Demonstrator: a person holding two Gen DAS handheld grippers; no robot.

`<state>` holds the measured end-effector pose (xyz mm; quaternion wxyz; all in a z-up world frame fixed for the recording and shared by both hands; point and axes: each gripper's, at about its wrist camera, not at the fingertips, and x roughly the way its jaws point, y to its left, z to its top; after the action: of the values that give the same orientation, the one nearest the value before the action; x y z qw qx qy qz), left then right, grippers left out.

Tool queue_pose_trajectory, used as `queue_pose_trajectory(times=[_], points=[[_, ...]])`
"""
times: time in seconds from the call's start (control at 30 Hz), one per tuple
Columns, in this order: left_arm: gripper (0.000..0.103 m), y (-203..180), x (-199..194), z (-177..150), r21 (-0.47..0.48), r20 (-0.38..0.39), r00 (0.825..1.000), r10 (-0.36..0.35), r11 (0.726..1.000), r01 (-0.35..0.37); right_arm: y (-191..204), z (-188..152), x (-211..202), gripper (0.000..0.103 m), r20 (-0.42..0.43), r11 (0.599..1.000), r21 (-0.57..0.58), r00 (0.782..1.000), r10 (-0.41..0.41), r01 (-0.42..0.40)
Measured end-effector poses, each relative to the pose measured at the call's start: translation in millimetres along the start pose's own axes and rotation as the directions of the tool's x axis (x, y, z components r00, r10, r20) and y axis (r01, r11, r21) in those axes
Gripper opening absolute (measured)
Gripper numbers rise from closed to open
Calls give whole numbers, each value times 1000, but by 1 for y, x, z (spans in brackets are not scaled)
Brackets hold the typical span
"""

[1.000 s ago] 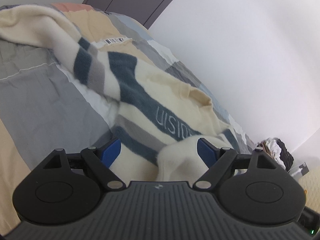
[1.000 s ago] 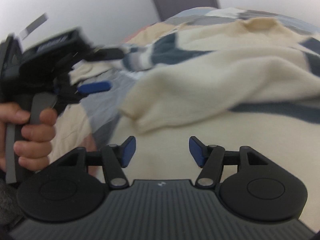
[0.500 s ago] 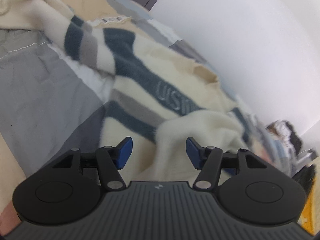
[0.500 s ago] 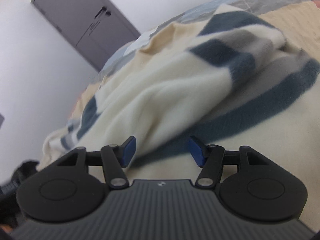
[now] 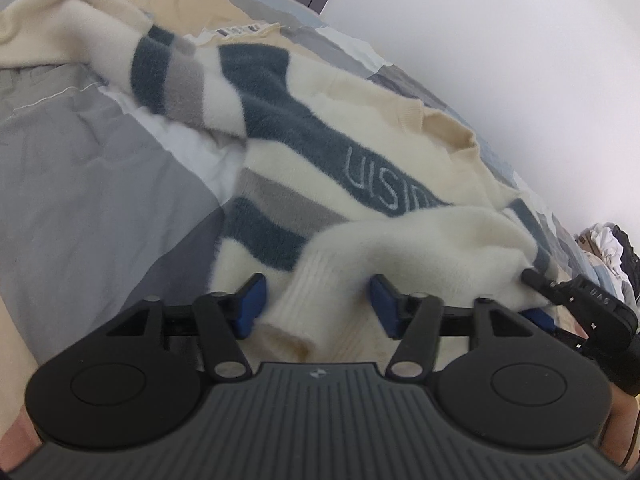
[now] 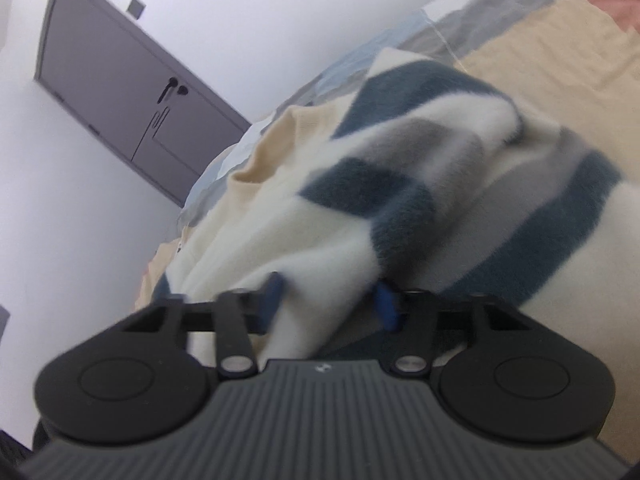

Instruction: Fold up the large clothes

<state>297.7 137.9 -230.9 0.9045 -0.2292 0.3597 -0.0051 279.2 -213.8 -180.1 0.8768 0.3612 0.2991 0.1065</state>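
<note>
A fluffy cream sweater with dark blue and grey stripes and stitched letters lies spread on the bed. One cream sleeve with a ribbed cuff lies folded across its front, the cuff between the open fingers of my left gripper. My right gripper is open, with a cream fold of the sweater lying between its blue pads. The right gripper also shows in the left wrist view, at the sleeve's right end.
The bed has a patchwork cover in grey, white, beige and pink. A grey double door stands in the white wall. A heap of clothes lies at the far right.
The right gripper has moved in onto the sweater, so a cream fold now lies between its pads. The left gripper has opened wider around the cuff, and the sleeve has shifted right.
</note>
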Motion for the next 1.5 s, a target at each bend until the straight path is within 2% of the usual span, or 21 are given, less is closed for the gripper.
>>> queue_pose_trajectory(times=[0.03,0.07,0.13,0.27,0.33,0.4,0.47,0.53,0.57,0.63,0.7,0.8,0.87,0.93,0.97,1.03,1.1,1.37,1.5], points=[[30,-1,-1,1,0,5,1000,-15,1000,15,3,0,-1,24,7,1000,-12,1000,-6,6],[26,0,-3,2,-9,9,999,-33,999,33,3,2,-3,15,11,1000,-23,1000,-1,1],[13,3,-9,4,-42,36,996,-81,996,83,12,5,-7,11,27,997,-72,1000,-12,14],[10,8,-24,9,-94,65,979,-194,975,200,25,8,-36,10,85,982,-172,994,-62,76],[9,6,-32,8,-85,70,968,-239,966,244,25,6,-46,10,98,970,-207,989,-113,132],[9,1,-34,5,-69,45,967,-250,965,252,23,1,-54,9,95,952,-233,979,-180,198],[9,-3,-30,-1,-59,0,972,-236,970,236,23,-7,-57,9,83,912,-294,959,-272,284],[9,-9,-22,-7,-24,-54,980,-190,982,189,20,-13,-56,9,63,882,-325,939,-339,340],[9,-12,-18,-9,-2,-71,985,-156,988,156,16,-15,-56,5,51,873,-324,928,-368,364],[10,-19,-12,-12,49,-102,989,-104,993,110,5,-14,-55,5,22,872,-293,915,-403,392],[11,-25,-10,-15,92,-102,992,-75,992,85,1,-11,-59,5,17,897,-243,926,-378,370],[14,-29,-13,-17,127,-82,995,-60,989,70,6,-11,-70,5,49,904,-252,937,-346,346],[25,-29,-16,-17,132,-67,996,-53,989,62,16,-12,-76,7,81,903,-283,946,-313,323],[58,-27,-20,-16,126,-51,998,-48,991,54,29,-13,-78,7,120,892,-332,952,-282,306],[61,-26,-24,-14,120,-38,998,-57,991,61,37,-15,-79,7,143,883,-361,953,-266,300],[62,-24,-32,-9,109,-7,996,-87,990,87,50,-17,-80,7,172,867,-414,959,-223,276],[62,-25,-34,-8,118,17,996,-83,990,80,61,-20,-77,7,173,861,-451,969,-175,236],[62,-31,-15,-15,157,-43,999,-19,987,26,88,-40,-50,7,66,823,-561,996,-61,88],[62,-32,-11,-18,163,-47,999,-1,987,9,97,-55,-32,7,17,783,-619,998,-66,62]])
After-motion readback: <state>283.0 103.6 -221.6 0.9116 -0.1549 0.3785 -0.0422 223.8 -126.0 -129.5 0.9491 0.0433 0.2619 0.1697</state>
